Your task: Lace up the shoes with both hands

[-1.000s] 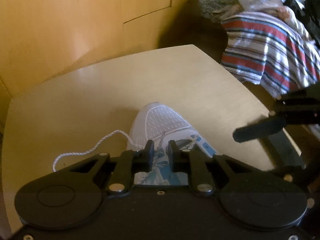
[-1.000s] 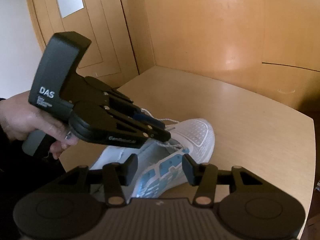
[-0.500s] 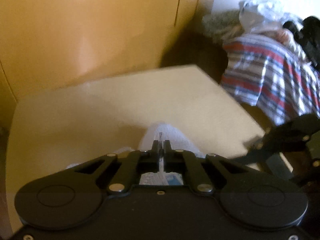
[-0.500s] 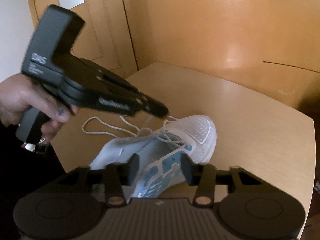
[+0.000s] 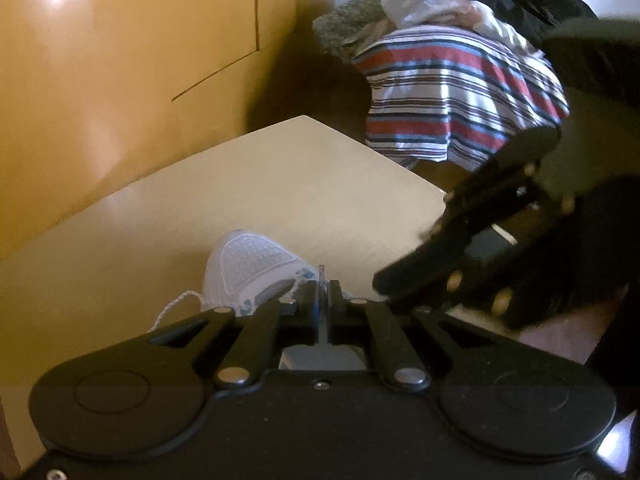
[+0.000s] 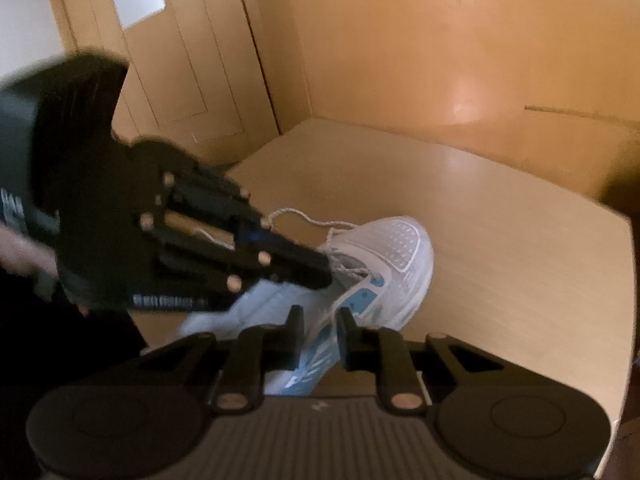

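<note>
Left claw (image 5: 321, 298) clamps lace tip (image 5: 321, 273) | shoe (image 6: 384, 268) (white, blue) on table (image 6: 520, 248)

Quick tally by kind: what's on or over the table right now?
Shoe: 1
Lace: 1
Grippers: 2, the left gripper and the right gripper
Total: 4
</note>
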{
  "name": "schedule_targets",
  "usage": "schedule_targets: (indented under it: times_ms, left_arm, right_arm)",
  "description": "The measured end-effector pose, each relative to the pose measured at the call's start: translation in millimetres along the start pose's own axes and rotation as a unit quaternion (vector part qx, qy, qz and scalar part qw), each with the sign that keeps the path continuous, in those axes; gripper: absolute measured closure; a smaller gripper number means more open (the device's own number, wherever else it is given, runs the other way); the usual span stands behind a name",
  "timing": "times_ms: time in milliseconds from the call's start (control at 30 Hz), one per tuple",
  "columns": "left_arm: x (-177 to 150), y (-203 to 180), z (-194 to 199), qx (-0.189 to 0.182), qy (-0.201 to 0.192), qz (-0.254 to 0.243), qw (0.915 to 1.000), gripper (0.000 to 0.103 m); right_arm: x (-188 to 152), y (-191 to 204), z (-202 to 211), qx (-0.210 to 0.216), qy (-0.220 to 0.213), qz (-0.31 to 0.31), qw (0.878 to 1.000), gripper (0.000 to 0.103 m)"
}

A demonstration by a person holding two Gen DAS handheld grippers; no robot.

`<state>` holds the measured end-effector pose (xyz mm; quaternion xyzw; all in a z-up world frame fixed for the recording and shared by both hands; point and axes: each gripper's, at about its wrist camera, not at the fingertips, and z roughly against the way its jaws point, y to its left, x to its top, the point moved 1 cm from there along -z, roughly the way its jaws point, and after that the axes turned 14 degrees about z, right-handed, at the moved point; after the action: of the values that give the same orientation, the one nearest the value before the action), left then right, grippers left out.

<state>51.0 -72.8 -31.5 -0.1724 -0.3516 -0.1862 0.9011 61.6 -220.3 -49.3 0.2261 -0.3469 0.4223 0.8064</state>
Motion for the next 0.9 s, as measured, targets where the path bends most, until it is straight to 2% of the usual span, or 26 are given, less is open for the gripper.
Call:
schedule_targets:
  times_ms: [167, 233, 400, 567, 633, 700, 900]
  left_arm:
    - [-3.5, -0.4, 0.7, 0.003, -0.003, -0.013, 0.9999, 0.103]
    - [-3.7, -2.1, -0.5, 0.004, -0.003, -0.018, 0.9998, 0.102]
    - [-3.0, -6.3, -0.6, 0.002, -0.007, -0.03, 0.9995, 0.103]
    - [-3.1, -4.5, 0.6, 0.0, -0.009, -0.031, 0.9995, 0.103]
    - [-3.4, -4.4, 0.5, -0.002, -0.008, -0.028, 0.9996, 0.103]
    - [-4.0, -4.3, 0.3, 0.0, -0.008, -0.028, 0.9996, 0.103]
    - [-2.1, -4.1, 3.9, 0.006, -0.015, -0.022, 0.9996, 0.102]
  right_arm:
    - [-1.1, -24.0, 8.6, 0.004, -0.033, -0.083, 0.996, 0.082]
    - [-4.6, -35.9, -1.2, 0.025, -0.04, -0.151, 0.987, 0.082]
    - [-7.4, -45.6, -11.0, 0.057, -0.046, -0.228, 0.971, 0.082]
    - [-5.8, -51.4, -21.5, 0.072, -0.046, -0.25, 0.964, 0.083]
    - [-7.1, -54.6, -23.8, 0.078, -0.048, -0.257, 0.962, 0.089]
    - [-6.7, -54.7, -19.0, 0.085, -0.05, -0.258, 0.961, 0.1]
    - [-4.9, -54.1, -13.7, 0.09, -0.061, -0.252, 0.961, 0.101]
